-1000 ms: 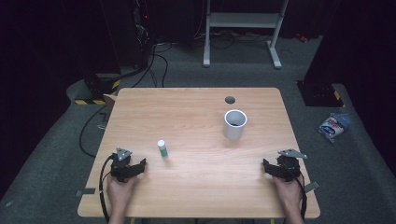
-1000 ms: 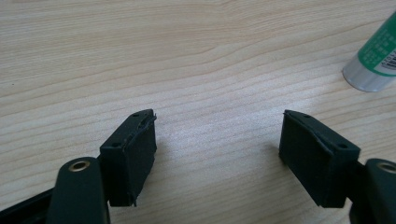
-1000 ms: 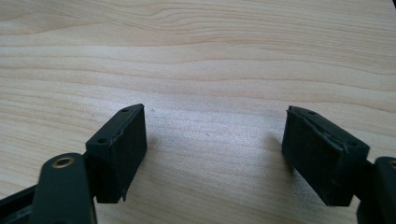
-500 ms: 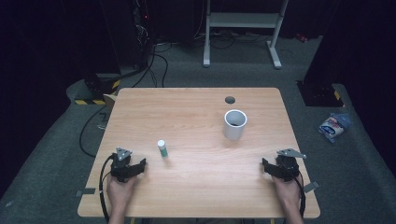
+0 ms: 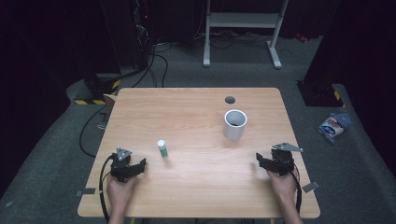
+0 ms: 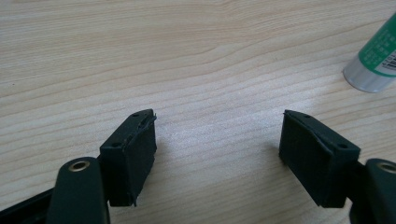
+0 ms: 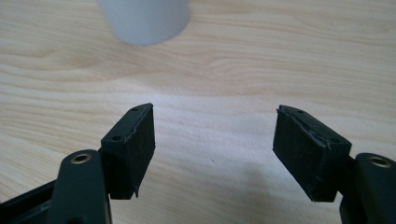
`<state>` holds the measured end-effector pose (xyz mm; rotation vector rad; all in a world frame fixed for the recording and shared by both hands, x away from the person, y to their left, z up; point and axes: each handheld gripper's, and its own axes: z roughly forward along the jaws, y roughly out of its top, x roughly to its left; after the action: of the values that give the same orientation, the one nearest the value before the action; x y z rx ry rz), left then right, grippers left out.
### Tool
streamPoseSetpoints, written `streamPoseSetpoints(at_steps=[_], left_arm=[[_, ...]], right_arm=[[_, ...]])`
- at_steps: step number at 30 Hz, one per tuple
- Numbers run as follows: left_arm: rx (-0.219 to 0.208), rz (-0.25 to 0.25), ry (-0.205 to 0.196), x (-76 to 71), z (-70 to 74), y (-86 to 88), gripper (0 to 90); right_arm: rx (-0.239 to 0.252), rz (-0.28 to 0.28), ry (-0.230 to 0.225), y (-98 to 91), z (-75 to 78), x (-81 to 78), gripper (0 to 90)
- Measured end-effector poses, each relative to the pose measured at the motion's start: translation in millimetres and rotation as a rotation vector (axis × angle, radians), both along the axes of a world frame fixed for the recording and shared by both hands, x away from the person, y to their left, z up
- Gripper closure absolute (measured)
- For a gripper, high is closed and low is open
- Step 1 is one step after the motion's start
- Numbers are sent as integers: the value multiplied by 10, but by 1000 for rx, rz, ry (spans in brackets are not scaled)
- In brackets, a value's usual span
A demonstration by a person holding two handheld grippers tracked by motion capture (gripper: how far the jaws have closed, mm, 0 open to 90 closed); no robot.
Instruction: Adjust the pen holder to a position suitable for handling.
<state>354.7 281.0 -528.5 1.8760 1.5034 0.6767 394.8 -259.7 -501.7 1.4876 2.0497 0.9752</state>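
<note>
Resting on the table [image 5: 196, 112]: both grippers, each held in a hand at the near edge.
Left gripper [image 5: 140, 164]: jaws spread wide, nothing held.
Right gripper [image 5: 259, 160]: jaws spread wide, nothing held.
Small bottle [image 5: 162, 149]: upright, near the left gripper.
White cup [image 5: 235, 124]: upright, beyond the right gripper.

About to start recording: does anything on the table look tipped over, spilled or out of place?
Nothing stands out. The white cup and the small glue stick both stand upright on the table, with no spill, and both grippers, left and right, rest open near the front edge.
</note>
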Motion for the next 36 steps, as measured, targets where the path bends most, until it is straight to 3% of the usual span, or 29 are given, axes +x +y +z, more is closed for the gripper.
streamPoseSetpoints(at_steps=[3,8,10,12,29,33,36], left_arm=[[-2,4,-3,0,-2,-3,274],[-2,4,-3,0,-2,-3,274],[-2,4,-4,1,-2,-3,273],[-3,3,-4,1,-3,-2,274],[-1,0,-5,6,-2,4,281],[-1,0,-5,6,-2,4,281],[-1,0,-5,6,-2,4,281]], right_arm=[[38,14,-7,28,41,40,293],[49,21,-21,75,125,89,296],[75,29,-23,84,158,116,298],[102,41,-59,104,217,162,317],[81,73,-93,309,504,466,334],[123,66,-91,361,527,564,342],[123,67,-92,402,538,627,346]])
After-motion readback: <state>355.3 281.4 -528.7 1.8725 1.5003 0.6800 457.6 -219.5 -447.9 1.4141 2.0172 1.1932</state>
